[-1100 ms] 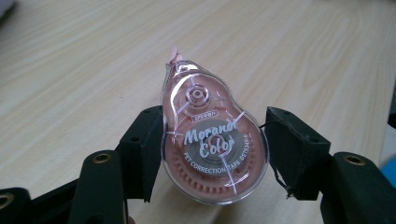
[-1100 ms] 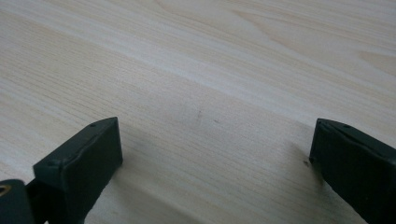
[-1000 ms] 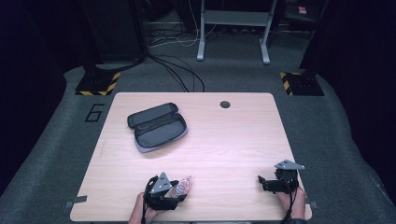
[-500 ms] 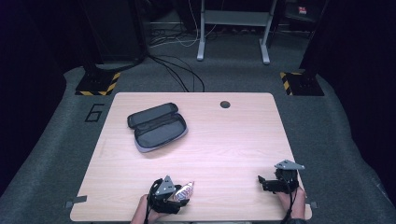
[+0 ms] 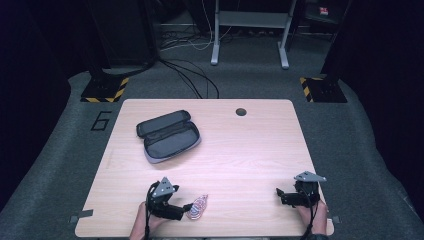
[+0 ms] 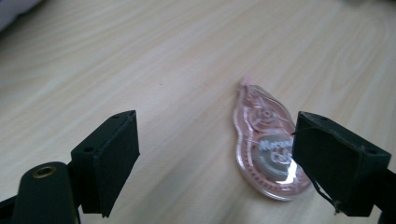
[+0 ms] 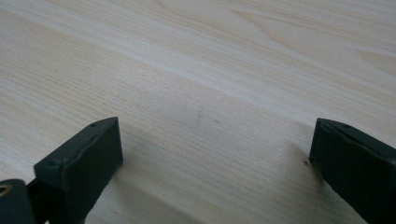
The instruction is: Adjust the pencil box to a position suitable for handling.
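The left claw [image 6: 205,158] had just been opening and stood released, the pink tape dispenser [image 6: 268,149] lying flat on the counter [image 5: 250,150] by one jaw, unpinched. That jaw could have nudged it sideways. The right claw [image 7: 215,163] gaped empty. The open case [image 5: 167,136] lay well apart, nothing between.

Pencil case [image 5: 168,136] far left on table [image 5: 250,150], tape dispenser [image 5: 198,207] near edge

Dim workroom, grey carpet floor [image 5: 60,165], one lit wooden tabletop [image 5: 250,150].
Yellow-black striped stand bases [image 5: 105,90] sit on the floor at either far corner, black cables [image 5: 192,75] trail between them, and a grey metal frame [image 5: 250,35] stands behind; darkness surrounds everything.
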Motion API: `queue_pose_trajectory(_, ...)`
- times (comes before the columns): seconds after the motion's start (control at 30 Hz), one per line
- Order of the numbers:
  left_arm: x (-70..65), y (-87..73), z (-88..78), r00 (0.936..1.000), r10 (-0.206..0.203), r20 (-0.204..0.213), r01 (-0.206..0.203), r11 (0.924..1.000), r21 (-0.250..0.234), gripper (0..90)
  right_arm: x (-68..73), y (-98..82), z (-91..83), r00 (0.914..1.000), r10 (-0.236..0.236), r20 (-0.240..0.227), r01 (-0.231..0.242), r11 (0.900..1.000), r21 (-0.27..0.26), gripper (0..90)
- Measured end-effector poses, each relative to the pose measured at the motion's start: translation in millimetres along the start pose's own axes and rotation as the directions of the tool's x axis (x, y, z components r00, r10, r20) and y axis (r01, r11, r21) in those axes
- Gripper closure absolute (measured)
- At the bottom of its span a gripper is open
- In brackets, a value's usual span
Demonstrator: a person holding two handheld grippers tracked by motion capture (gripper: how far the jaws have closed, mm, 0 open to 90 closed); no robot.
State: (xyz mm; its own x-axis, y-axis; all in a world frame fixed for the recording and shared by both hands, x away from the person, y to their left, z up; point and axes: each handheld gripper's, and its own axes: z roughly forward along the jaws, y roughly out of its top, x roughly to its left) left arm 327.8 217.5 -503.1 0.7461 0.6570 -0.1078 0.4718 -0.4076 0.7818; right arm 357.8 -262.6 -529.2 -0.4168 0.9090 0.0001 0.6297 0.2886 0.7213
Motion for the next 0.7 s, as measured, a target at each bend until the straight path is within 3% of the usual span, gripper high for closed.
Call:
queue_pose_trajectory(0.07,3.9,0.6,-1.0,0.9997,-0.016,-0.02,0.016,0.9998,-0.011,12.8,0.0,0.0,0.0,1.0,0.0,0.0,0.0,1.0,0.0,2.1)
queue_pose_trajectory(0.13,17.0,3.7,-4.1,0.9968,-0.061,-0.051,0.06,0.9981,-0.015,10.3,0.0,0.0,0.0,1.0,0.0,0.0,0.0,1.0,0.0,2.1)
queue_pose_trajectory(0.3,36.8,6.6,-9.2,0.9892,-0.108,-0.098,0.107,0.9941,-0.022,8.0,0.1,0.0,0.0,1.0,0.0,0.002,0.0,1.0,0.0,2.0)
queue_pose_trajectory(0.47,56.0,7.2,-13.0,0.9733,-0.173,-0.151,0.169,0.9849,-0.038,4.4,0.1,0.0,0.0,1.0,0.0,0.001,0.0,1.0,-0.001,2.1)
queue_pose_trajectory(0.63,72.7,8.3,-16.7,0.9623,-0.199,-0.186,0.198,0.9799,-0.026,1.8,0.1,0.0,0.0,1.0,-0.001,0.001,0.001,1.0,0.0,2.1)
queue_pose_trajectory(0.7,80.2,7.7,-16.5,0.9531,-0.219,-0.209,0.216,0.9757,-0.038,0.3,0.5,0.0,-0.1,1.0,0.002,0.002,-0.002,1.0,0.0,2.2)
